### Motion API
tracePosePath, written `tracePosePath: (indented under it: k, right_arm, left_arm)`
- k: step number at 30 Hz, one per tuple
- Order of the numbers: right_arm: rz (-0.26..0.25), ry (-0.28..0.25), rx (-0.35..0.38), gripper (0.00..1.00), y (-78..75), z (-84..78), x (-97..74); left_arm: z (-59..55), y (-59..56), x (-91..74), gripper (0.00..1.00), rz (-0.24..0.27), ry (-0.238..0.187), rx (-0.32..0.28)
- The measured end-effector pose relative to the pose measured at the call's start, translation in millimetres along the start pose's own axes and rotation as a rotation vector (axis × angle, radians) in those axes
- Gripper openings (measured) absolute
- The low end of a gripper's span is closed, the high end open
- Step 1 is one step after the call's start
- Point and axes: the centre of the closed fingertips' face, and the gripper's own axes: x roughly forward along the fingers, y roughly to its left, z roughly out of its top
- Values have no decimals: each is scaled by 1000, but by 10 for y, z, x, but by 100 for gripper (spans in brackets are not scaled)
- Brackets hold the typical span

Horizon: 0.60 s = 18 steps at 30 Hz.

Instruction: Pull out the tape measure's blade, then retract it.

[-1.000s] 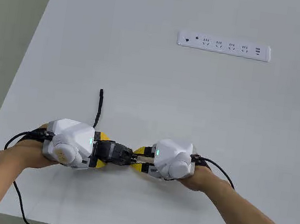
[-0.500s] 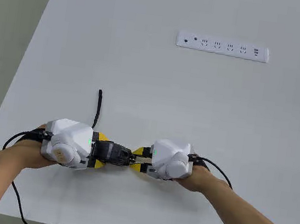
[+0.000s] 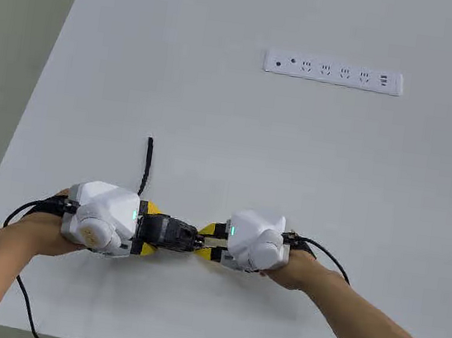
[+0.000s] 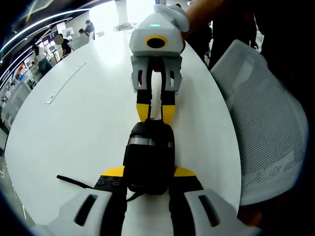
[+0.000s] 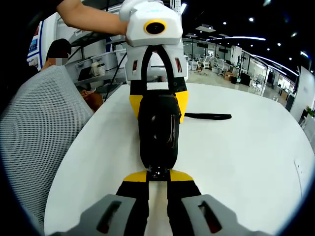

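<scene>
Since a second ago: next to nothing. The whole picture sits slightly differently, which is the head camera. Both claws and the case between them are where they were, the gap between them is no wider, and no blade has been drawn.

Left claw (image 4: 149, 172): jaws closed around the black case of the tape measure (image 4: 149, 157), one yellow tip on each flank. The case is held at the near left of the bench (image 3: 294, 161), low over it; I cannot tell whether it touches.

Right claw (image 5: 158, 176): jaws drawn almost together, yellow tips pinching the blade tip (image 5: 157, 172) right at the case's mouth. The grip looks made, though the tab is small and partly hidden.

Key relation: the claws face each other nose to nose on one left-right line. The case's long axis lies on that line, with its mouth toward the right claw. Judged from this, the pull goes straight right, away from the left claw, which only has to hold firm. A pull off that line could bend the blade or slip the tab.

Outward: black strap (image 3: 147, 163) trails from the case toward the far side, slack on the bench. Power strip (image 3: 333, 71) lies far right, well apart. Task barely begun.
</scene>
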Motion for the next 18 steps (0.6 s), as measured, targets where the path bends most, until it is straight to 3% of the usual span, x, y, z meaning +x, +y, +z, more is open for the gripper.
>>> tracePosePath:
  k: [11, 18]
  right_arm:
    - [-1, -1, 0, 11, 3, 29, -36]
    - [-4, 3, -9, 11, -12, -39, -44]
  left_arm:
    - [-7, -1, -7, 29, 0, 6, 4]
    - [-9, 0, -4, 29, 1, 7, 6]
